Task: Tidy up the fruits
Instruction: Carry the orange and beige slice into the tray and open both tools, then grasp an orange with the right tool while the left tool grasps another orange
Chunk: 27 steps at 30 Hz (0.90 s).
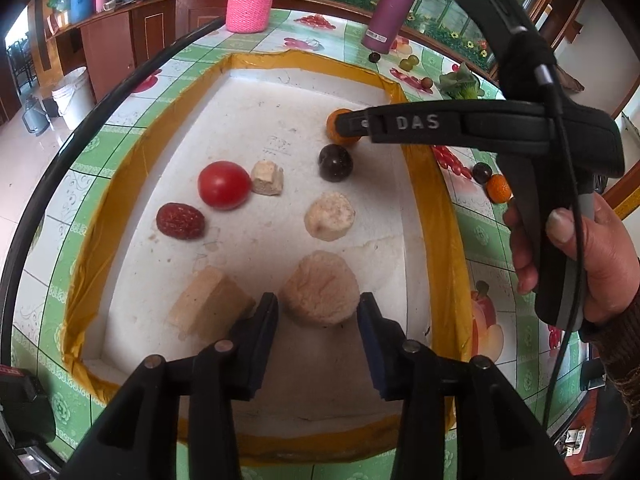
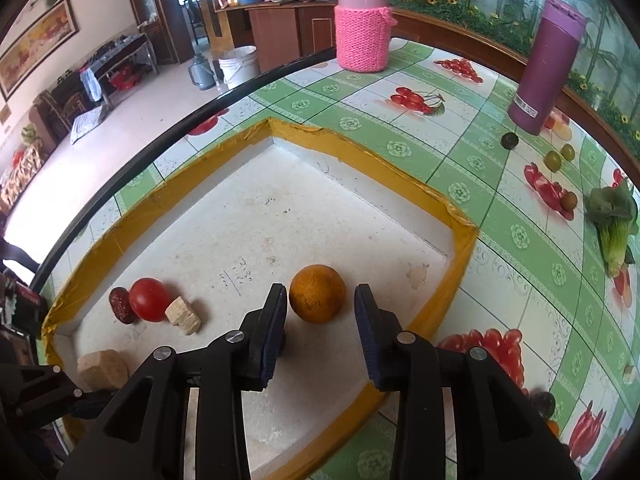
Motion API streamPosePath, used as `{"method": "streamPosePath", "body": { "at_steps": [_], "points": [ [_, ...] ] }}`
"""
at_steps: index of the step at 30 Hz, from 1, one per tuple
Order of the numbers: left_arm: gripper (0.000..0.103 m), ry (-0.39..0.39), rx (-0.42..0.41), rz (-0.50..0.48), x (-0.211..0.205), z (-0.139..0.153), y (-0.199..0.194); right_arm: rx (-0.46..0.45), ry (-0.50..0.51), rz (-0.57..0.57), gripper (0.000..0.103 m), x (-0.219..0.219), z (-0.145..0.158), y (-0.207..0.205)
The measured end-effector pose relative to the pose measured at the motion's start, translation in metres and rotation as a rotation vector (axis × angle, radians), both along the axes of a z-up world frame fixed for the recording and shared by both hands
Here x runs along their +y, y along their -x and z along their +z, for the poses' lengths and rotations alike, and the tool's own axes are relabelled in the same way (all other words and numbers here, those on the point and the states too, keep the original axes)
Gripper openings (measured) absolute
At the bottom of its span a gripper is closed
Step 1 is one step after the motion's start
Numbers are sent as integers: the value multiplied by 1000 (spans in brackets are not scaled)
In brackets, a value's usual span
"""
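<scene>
A white foam tray [image 1: 256,120] with a yellow taped rim holds a tomato [image 1: 224,185], a red date [image 1: 180,221], a dark plum [image 1: 335,163], an orange [image 2: 317,299] and several beige chunks. My left gripper [image 1: 318,298] is open around a round beige chunk [image 1: 320,286] that rests on the tray floor, with a beige wedge [image 1: 208,304] just to its left. My right gripper [image 2: 320,290] is open and straddles the orange, with a thin gap on each side. In the left wrist view the right gripper's finger [image 1: 400,124] partly hides the orange [image 1: 332,132].
On the green patterned tablecloth to the right of the tray lie a dark plum [image 1: 481,172], a small orange [image 1: 499,188], green fruits [image 2: 554,160] and a leafy green [image 2: 614,220]. A pink knitted cup [image 2: 362,36] and a purple bottle [image 2: 546,68] stand behind. A person's hand [image 1: 580,248] holds the right gripper.
</scene>
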State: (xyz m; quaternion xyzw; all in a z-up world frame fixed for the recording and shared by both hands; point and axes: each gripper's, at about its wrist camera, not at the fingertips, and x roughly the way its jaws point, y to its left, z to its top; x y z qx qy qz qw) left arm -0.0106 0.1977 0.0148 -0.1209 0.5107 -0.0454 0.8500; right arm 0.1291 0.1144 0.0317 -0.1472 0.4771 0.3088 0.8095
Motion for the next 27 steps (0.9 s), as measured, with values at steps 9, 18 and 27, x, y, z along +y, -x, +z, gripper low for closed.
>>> {"method": "streamPosePath", "body": {
  "at_steps": [9, 18, 27],
  "points": [
    [57, -19, -55, 22, 4, 20, 16, -2, -60, -43, 34, -28, 23, 24],
    [70, -35, -105, 6, -5, 41, 27, -9, -50, -45, 37, -55, 27, 68],
    [79, -61, -124, -40, -32, 50, 26, 12, -44, -120, 39, -108, 15, 101]
  ]
}}
